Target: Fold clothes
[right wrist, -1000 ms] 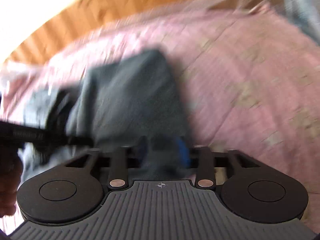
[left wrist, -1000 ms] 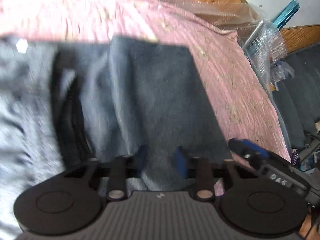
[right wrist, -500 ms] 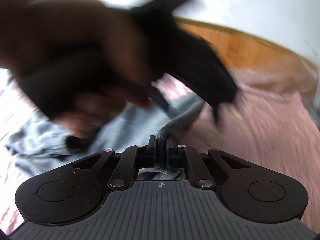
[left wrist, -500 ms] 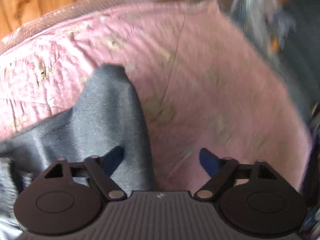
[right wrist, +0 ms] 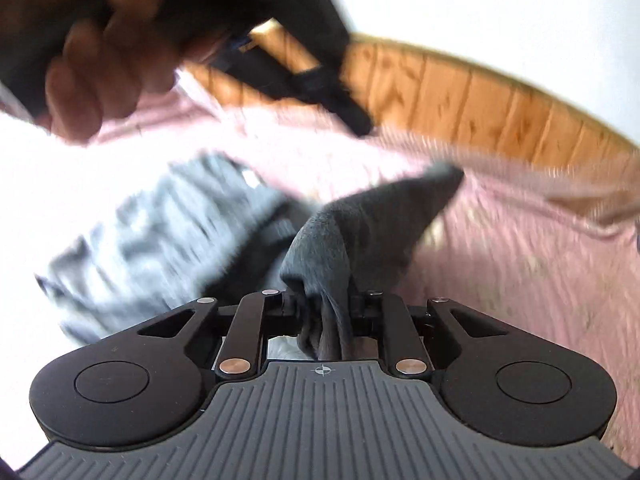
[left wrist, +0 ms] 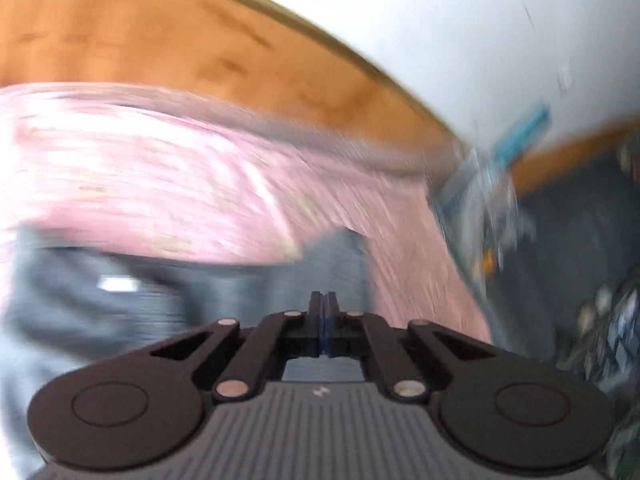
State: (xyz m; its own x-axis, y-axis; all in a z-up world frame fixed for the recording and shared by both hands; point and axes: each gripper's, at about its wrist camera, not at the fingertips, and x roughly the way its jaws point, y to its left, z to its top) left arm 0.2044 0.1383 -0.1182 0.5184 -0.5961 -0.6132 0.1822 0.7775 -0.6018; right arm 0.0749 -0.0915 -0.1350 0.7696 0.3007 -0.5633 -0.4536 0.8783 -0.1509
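A dark grey garment (right wrist: 380, 216) lies bunched on the pink bedspread (right wrist: 520, 248), one fold pulled up into my right gripper (right wrist: 324, 304). Its jaws are opening slightly, but the pads still pinch that fold. A lighter grey garment (right wrist: 160, 232) lies to the left of it, blurred. In the left wrist view, my left gripper (left wrist: 323, 312) is shut with nothing between its pads, above the dark grey garment (left wrist: 240, 292). The right wrist view shows the left gripper (right wrist: 356, 124) raised over the bed in a person's hand (right wrist: 92, 80).
A wooden headboard (left wrist: 160, 48) curves behind the pink bedspread (left wrist: 160, 184), with a white wall above. At the bed's right edge stands a bubble-wrapped item with a teal bar (left wrist: 480, 200), and beyond it dark, cluttered ground (left wrist: 580, 240).
My left gripper has gone from open beside the dark cloth to shut, and has risen. The right gripper keeps its pinch on the dark fold, jaws a little wider, and has lifted it.
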